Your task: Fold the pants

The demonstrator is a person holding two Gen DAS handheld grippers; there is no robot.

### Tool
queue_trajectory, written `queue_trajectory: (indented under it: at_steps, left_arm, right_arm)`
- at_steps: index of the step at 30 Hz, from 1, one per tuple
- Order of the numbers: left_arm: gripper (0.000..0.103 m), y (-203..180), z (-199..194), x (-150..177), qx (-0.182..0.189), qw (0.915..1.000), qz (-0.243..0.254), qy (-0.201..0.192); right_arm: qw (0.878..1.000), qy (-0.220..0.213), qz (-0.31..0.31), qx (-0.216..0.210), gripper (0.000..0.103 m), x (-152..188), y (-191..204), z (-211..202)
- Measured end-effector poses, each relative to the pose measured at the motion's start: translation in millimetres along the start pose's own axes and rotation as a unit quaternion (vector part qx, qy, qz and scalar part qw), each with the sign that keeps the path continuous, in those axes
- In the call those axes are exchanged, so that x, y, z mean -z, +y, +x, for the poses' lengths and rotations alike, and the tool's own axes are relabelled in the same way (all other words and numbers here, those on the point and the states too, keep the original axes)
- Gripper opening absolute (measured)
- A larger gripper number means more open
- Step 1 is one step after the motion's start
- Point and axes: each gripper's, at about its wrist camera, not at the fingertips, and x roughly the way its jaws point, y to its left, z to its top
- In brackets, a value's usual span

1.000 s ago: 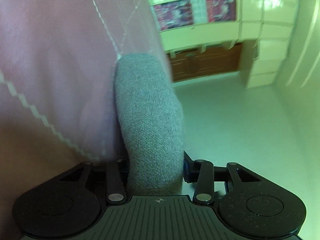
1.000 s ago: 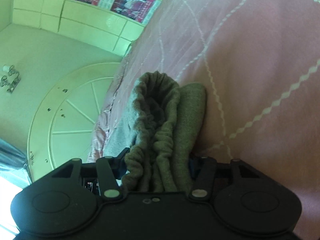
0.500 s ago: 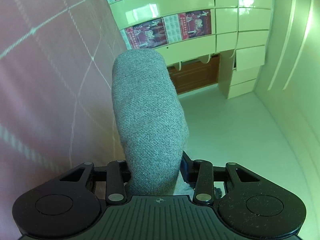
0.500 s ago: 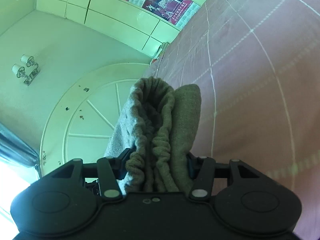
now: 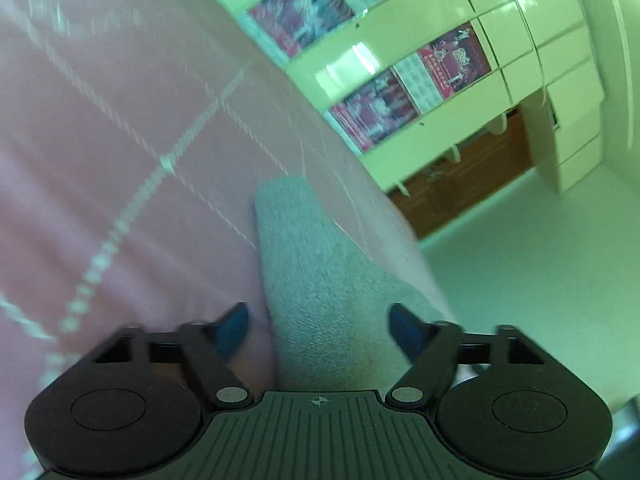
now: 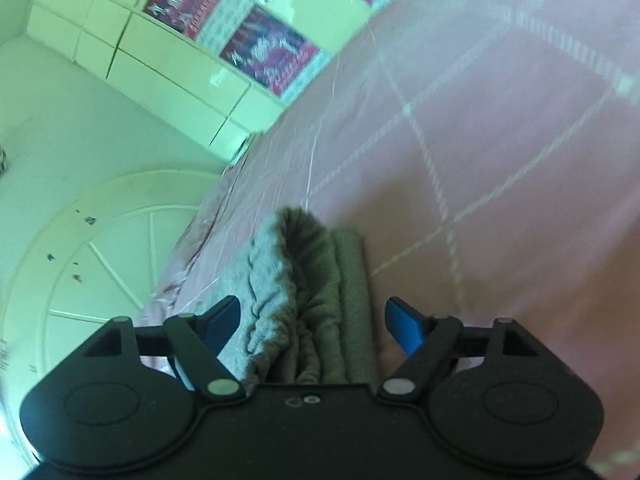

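The grey pants lie folded on the pink quilted bed, near its edge. In the right wrist view their gathered elastic waistband is bunched up. The left tool is opening, its blue pads standing clear on either side of the cloth. The right tool is opening too, released, with the waistband between its pads. Far off are cream cabinets bearing red posters.

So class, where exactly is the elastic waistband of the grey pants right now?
In the right wrist view the waistband lies bunched on the pink bedspread, between the opening fingers of the right gripper, untouched by either.
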Motion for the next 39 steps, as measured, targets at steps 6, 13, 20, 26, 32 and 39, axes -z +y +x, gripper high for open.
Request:
queue_trajectory:
  at_steps: [6, 13, 20, 26, 32, 39]
  left_arm:
    - [0.103, -53, -22, 3, -0.180, 0.9687, 0.168, -0.028]
    - [0.103, -64, -11, 10, -0.223, 0.9509, 0.213, 0.019]
    - [0.103, -75, -91, 46, -0.264, 0.9324, 0.247, -0.001]
    - [0.103, -91, -138, 105, -0.283, 0.9195, 0.272, 0.016]
    - [0.103, -113, -192, 143, -0.280, 0.9205, 0.272, 0.001]
    - [0.103, -144, -241, 165, -0.256, 0.9260, 0.276, -0.029]
  right_arm:
    - [0.969, -0.028, -0.217, 0.113, 0.089, 30, 76, -1]
    - [0.968, 0.052, -0.182, 0.166, 0.096, 39, 59, 26]
    - [0.969, 0.003, -0.199, 0.145, 0.097, 59, 72, -59]
    - [0.973, -0.005, -0.180, 0.147, 0.097, 99, 71, -117]
    - [0.967, -0.013, -0.191, 0.167, 0.097, 136, 76, -165]
    - [0.971, -0.059, -0.174, 0.153, 0.097, 166, 98, -219]
